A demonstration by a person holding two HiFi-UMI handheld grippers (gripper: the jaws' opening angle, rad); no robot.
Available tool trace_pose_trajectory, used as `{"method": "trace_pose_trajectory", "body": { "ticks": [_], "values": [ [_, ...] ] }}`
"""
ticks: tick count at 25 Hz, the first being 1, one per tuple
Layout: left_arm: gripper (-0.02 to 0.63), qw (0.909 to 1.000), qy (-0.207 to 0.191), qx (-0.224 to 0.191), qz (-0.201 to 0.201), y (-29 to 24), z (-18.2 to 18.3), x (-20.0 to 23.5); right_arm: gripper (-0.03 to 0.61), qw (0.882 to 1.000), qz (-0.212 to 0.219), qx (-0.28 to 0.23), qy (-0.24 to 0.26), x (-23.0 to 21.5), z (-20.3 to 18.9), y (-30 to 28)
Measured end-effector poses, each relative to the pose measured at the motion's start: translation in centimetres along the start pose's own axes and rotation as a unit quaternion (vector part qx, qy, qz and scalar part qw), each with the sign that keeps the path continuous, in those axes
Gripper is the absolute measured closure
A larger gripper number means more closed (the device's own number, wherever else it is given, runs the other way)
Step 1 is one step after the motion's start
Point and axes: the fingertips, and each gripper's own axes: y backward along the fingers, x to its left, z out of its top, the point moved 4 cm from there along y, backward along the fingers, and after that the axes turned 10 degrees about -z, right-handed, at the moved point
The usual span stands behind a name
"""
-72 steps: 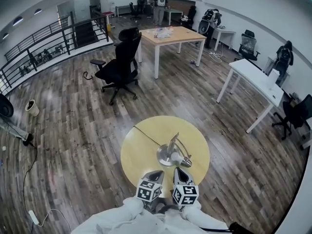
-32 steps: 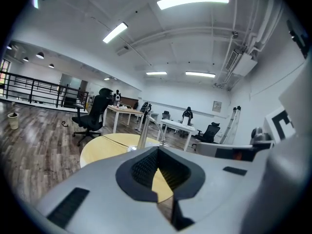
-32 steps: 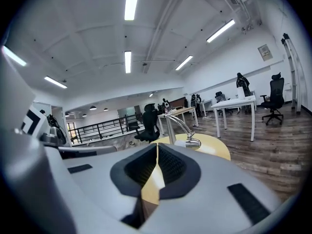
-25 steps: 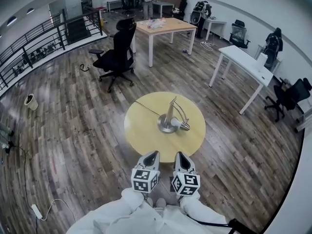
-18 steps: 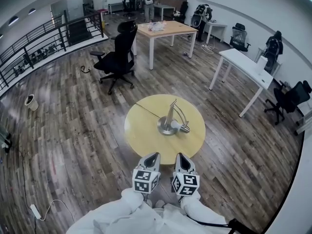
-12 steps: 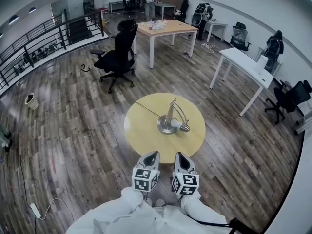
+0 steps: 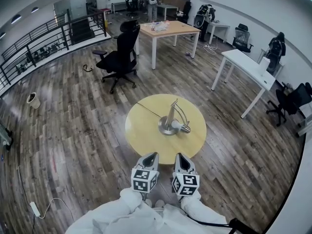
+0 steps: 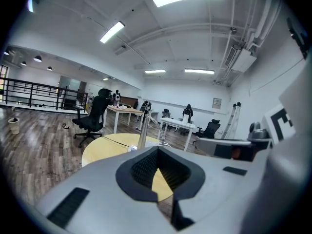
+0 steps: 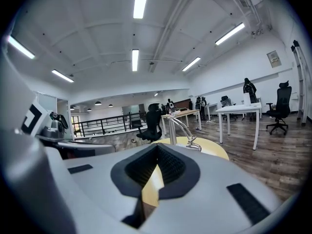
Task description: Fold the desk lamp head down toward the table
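head view has the desk lamp [image 7: 171, 123] in the middle of the frame, on a round yellow table [image 7: 146, 138]. its lamp head [image 7: 183, 127] sits low, just right of the base, and a thin cord [image 7: 146, 111] runs toward the upper left. left gripper [image 7: 151, 156] and right gripper [image 7: 180, 157] are at lower centre, near the table edge and apart from the lamp. each carries a cube with black-and-white square markers, and both have the jaws together and empty. a black office chair [image 7: 119, 60], a wooden table [image 7: 168, 29] and a white table [image 7: 248, 71] stand in the upper half. a small bin [image 7: 33, 99] is at the left; its content i cannot tell.
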Motion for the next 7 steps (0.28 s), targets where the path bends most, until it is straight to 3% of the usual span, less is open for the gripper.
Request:
{"method": "trace_pose_trajectory", "body": {
  "ticks": [7],
  "values": [
    [0.614,0.9998,0.011,0.001,0.015,0.52,-0.49,0.99,0.565,1.000,-0.005,0.000,0.002,-0.33,-0.23,0.02]
  ]
}}
